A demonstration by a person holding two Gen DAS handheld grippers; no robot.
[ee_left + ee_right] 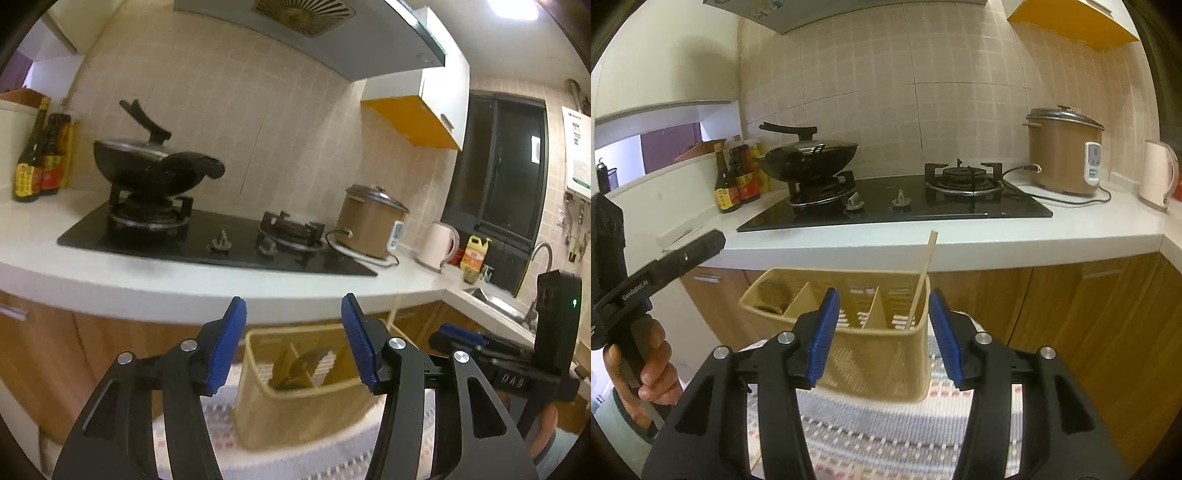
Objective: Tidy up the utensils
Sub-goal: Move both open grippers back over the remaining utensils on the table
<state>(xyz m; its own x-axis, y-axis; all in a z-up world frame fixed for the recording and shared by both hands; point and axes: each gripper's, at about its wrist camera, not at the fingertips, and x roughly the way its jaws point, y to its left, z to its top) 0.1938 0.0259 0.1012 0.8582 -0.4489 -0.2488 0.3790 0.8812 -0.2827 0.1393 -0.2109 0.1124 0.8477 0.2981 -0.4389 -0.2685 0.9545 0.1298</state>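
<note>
A beige plastic utensil caddy (295, 410) with several compartments stands on a striped cloth just in front of both grippers. In the right wrist view a single pale chopstick (922, 280) leans upright in the right end compartment of the caddy (882, 358). A dark rounded utensil (772, 295) lies in the left end compartment and shows in the left wrist view too (301, 367). My left gripper (293, 301) is open above the caddy with nothing between its blue pads. My right gripper (883, 292) is also open and empty over the caddy's near wall.
Behind runs a white counter (960, 242) with a black gas hob (897, 212), a lidded wok (809, 157), sauce bottles (735, 181), a brown rice cooker (1062, 155) and a kettle (1156, 173). Wooden cabinet doors (1071, 314) stand below. A hand (646, 365) holds the left gripper's handle.
</note>
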